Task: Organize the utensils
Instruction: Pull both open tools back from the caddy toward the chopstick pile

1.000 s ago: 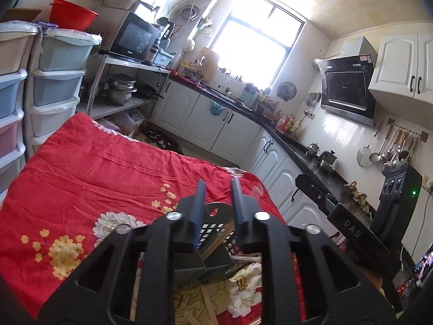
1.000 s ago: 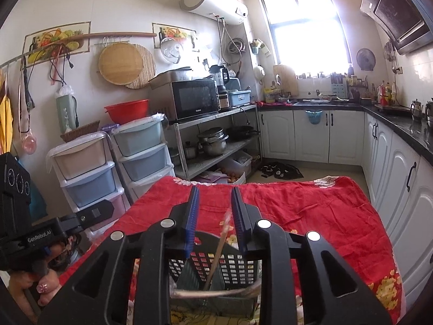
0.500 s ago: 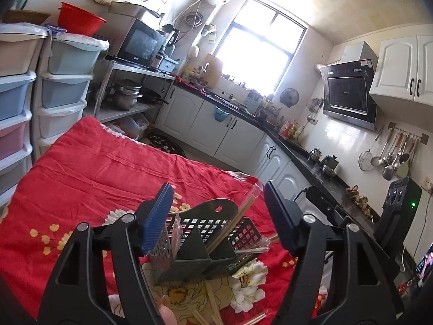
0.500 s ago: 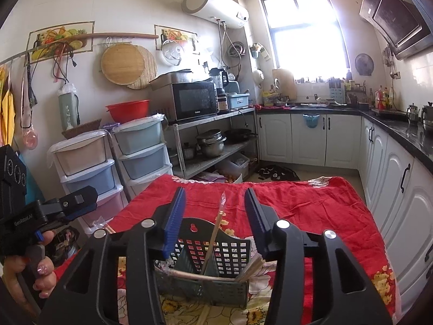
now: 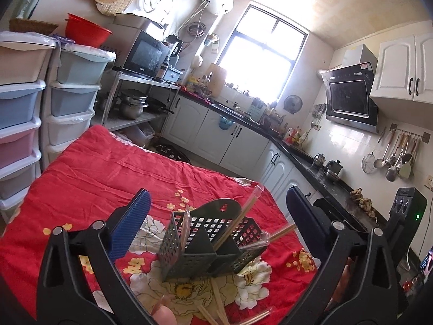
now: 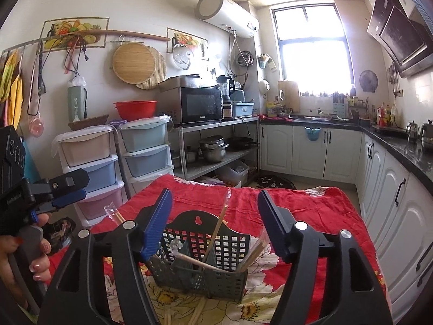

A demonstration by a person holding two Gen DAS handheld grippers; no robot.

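On my left wrist view, the left tongs (image 5: 216, 211) stand wide apart with nothing held. The dark slotted utensil basket (image 5: 213, 239) sits between and just ahead of them on the red flowered cloth (image 5: 113, 170) over the counter, wrapped chopsticks (image 5: 240, 216) leaning in it; loose ones (image 5: 216, 306) lie nearer me.

On my right wrist view, the right tongs (image 6: 215, 216) also gape wide, empty. The basket (image 6: 200, 265) stands between them, chopsticks (image 6: 217, 233) upright inside. The left tongs (image 6: 67, 189) hover off to their left.
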